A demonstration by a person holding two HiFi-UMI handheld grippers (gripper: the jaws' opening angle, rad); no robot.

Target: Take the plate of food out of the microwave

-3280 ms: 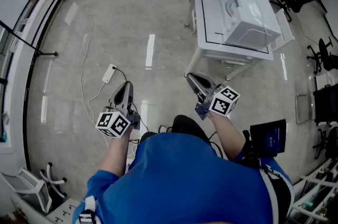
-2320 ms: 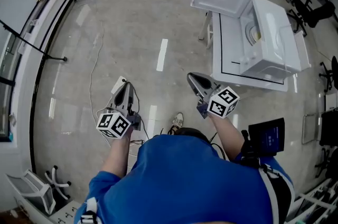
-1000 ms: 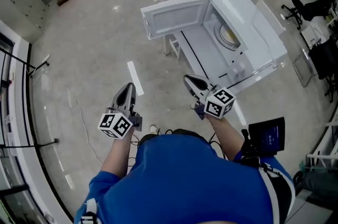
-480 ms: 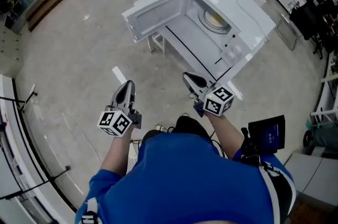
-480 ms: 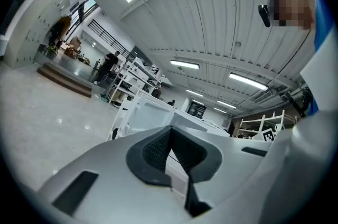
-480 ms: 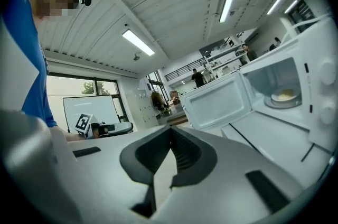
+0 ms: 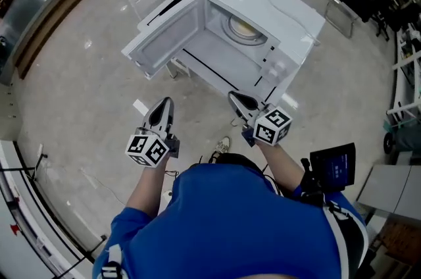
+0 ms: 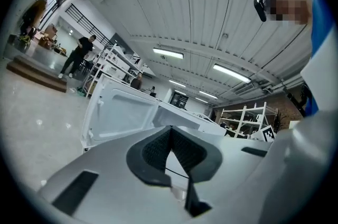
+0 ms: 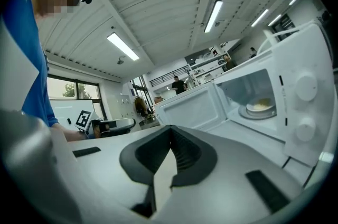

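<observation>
White microwave (image 7: 279, 4) sits on the tabletop (image 7: 209, 71) with its door (image 7: 164, 37) swung wide open. Plate of food (image 7: 245, 27) is inside, on the turntable. Left gripper (image 7: 163, 108) and right gripper (image 7: 239, 100) are both well apart from the plate, fingers closed together, holding nothing.

Right gripper (image 9: 170, 138) closed; plate (image 9: 259, 106) inside microwave (image 9: 305, 112) (door (image 9: 185, 109) open).

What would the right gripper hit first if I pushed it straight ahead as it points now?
Most likely the open microwave door: its inner face lies dead ahead of the shut right gripper, though depth is unclear. The plate of food sits further right.
</observation>
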